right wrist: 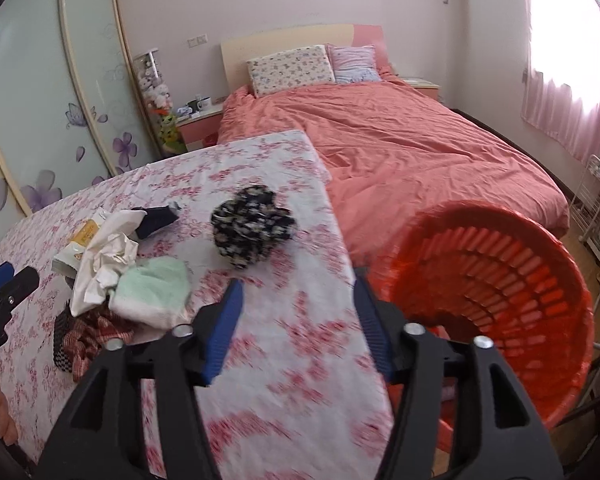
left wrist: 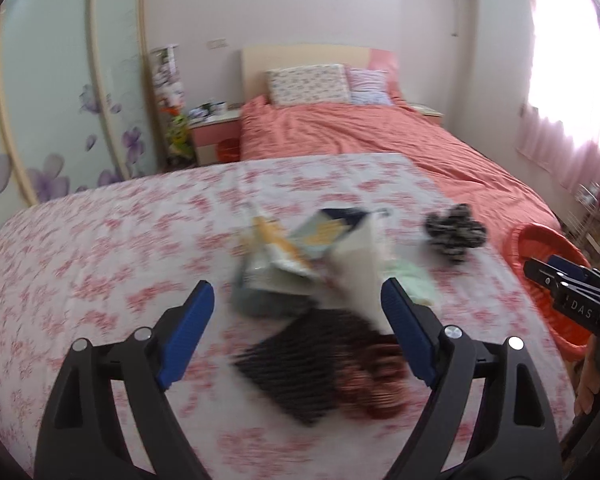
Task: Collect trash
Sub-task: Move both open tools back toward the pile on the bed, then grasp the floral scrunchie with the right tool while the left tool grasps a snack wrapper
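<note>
While both jaws stood apart with nothing between them, the left gripper (left wrist: 298, 332) hovered over a heap of trash on the floral-clothed table (right wrist: 284, 360): a dark mesh piece (left wrist: 292, 372) nearest, then crumpled white paper (right wrist: 104, 264), a pale green cloth (right wrist: 152, 292) and a yellow-printed wrapper (left wrist: 276, 240). The right gripper (right wrist: 298, 328), likewise open and empty, hung at the table's right edge. A black-and-white patterned bundle (right wrist: 252, 236) lay apart, farther back. The orange basket (right wrist: 540, 280) stood just beside the table, with the pink bed (right wrist: 420, 148) behind
</note>
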`<state>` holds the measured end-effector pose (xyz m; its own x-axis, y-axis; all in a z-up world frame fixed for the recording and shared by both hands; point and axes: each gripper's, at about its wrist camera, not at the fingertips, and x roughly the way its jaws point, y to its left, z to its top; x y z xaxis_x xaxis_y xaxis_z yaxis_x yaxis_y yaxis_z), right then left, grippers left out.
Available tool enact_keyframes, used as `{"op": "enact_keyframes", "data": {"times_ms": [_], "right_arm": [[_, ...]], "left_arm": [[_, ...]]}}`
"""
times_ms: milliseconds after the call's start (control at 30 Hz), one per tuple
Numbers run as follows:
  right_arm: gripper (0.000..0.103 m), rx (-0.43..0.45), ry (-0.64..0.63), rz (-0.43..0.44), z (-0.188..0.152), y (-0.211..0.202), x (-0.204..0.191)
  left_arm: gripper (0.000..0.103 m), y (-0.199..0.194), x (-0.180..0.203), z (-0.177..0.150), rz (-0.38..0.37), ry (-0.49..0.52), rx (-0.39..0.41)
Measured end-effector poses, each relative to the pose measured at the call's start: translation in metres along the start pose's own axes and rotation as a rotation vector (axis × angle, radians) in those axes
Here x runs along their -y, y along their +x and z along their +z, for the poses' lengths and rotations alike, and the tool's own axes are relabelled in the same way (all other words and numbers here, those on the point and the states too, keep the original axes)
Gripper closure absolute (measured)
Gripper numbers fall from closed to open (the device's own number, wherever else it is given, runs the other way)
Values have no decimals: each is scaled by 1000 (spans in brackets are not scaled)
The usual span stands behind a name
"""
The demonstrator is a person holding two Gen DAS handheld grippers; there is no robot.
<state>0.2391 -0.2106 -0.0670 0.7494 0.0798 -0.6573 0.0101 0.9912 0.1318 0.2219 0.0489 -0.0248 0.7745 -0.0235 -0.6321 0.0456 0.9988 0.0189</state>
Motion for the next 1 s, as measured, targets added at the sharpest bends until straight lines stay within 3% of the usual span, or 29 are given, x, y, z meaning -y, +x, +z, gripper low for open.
{"op": "enact_keyframes", "data": {"times_ms": [200, 433, 533, 600, 700, 800, 1000], "right_arm": [[24, -6, -37, -2, 21, 41, -29], [24, -75, -38, -47, 33, 84, -35], [38, -116, -27, -46, 33, 94, -32], [61, -134, -13, -46, 32, 96, -30], [84, -140, 2, -37, 29, 94, -29], [89, -138, -17, -36, 23, 86, -30], [89, -145, -14, -23, 14, 76, -32]], "left_arm": [[19, 14, -43, -5, 41, -57, -25], [19, 30, -63, -10, 50, -81, -49], [19, 34, -66, -9, 40, -90, -51], [19, 36, -65, -7, 35, -89, -50], [19, 37, -62, -1, 12, -94, -48], [19, 37, -54, 9, -16, -96, -39], [20, 58, -27, 30, -35, -60, -65]]}}
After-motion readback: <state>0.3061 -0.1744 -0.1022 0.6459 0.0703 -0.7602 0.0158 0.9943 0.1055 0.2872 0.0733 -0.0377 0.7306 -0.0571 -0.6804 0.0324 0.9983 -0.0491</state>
